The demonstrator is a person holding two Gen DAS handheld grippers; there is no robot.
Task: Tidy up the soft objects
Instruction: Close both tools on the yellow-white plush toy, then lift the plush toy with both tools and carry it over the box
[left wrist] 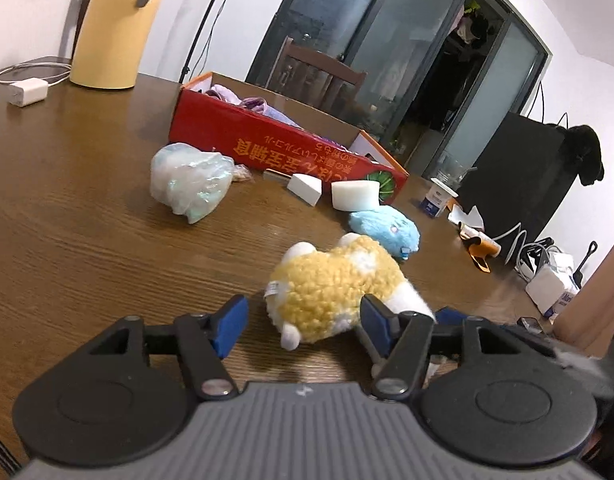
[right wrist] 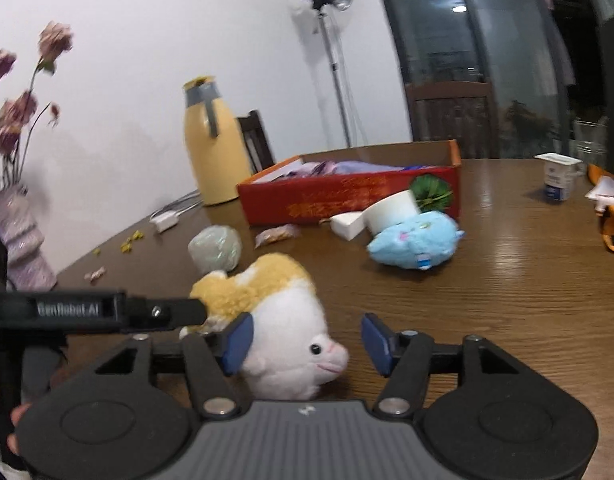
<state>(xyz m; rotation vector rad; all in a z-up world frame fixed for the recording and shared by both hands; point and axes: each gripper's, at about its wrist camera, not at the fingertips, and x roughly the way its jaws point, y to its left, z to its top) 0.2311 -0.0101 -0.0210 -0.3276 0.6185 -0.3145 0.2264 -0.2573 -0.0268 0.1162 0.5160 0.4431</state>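
A yellow-and-white plush toy [left wrist: 335, 292] is lying on the wooden surface [left wrist: 87, 240], flanked by the left gripper [left wrist: 303, 318] and right gripper [right wrist: 307, 340], both held apart, unclamped.

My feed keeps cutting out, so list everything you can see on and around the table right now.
Yellow plush: one, yellow and white, nearest, between both grippers.
Blue plush: one, beyond the yellow one.
White blocks: two, in front of the box.
Bagged bundle: one, pale green-white, left of the blocks.
Box: one, red, mid-table, purple cloth inside.
Flask: one, yellow, far left corner.
Charger: one, white, beside the flask.
Cup: one, white, right of the box.
Vase: one, purple, pink flowers, left edge.
Table: brown wood.
Left gripper: open around the plush.
Right gripper: open, plush between its fingers.
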